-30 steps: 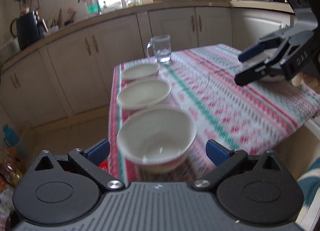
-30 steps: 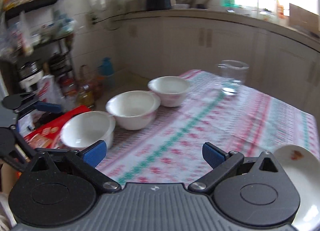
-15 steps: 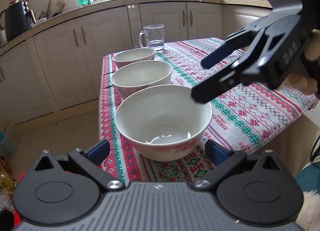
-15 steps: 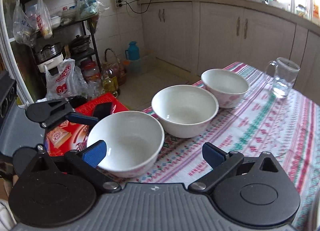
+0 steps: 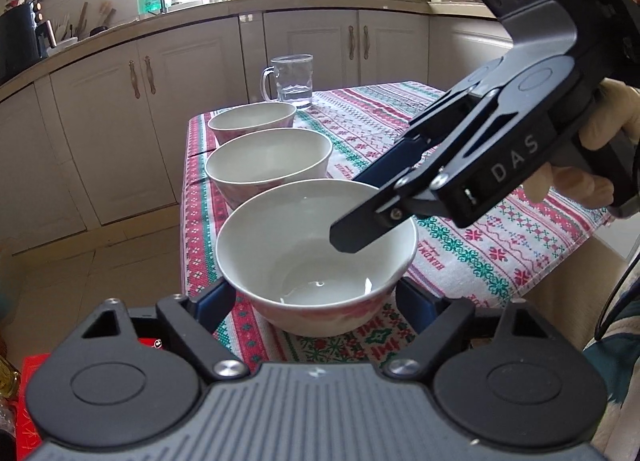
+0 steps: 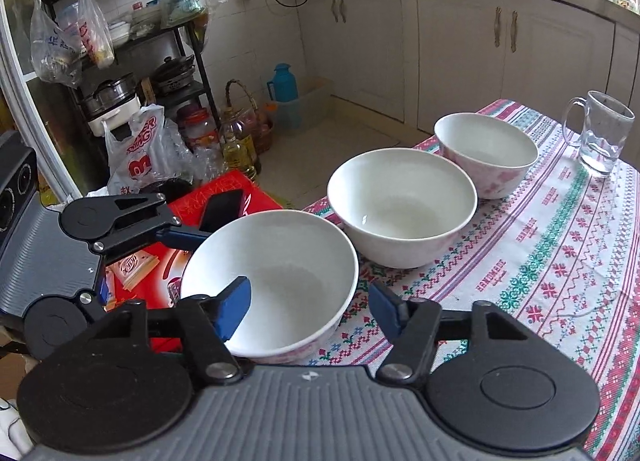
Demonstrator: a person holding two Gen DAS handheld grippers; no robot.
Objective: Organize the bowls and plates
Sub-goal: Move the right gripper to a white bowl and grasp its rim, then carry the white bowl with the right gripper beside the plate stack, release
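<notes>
Three white bowls stand in a row along the table's edge on a patterned cloth. The near bowl [image 5: 316,257] [image 6: 276,281] sits at the corner, then the middle bowl [image 5: 268,165] [image 6: 400,205] and the far bowl [image 5: 252,121] [image 6: 486,151]. My left gripper [image 5: 316,303] is open, its jaws on either side of the near bowl's base. My right gripper [image 6: 310,301] [image 5: 360,217] is open and straddles the near bowl's rim, one finger inside the bowl and one outside.
A glass mug [image 5: 292,79] [image 6: 600,133] with some water stands beyond the far bowl. The tablecloth [image 5: 460,237] hangs over the table's edges. A red box [image 6: 224,197], bags, bottles and a shelf rack [image 6: 120,61] crowd the floor past the table corner. Cabinets line the back.
Both grippers have moved in on the near bowl. The right gripper came across from the table's right side and now has a finger inside the bowl's rim.
</notes>
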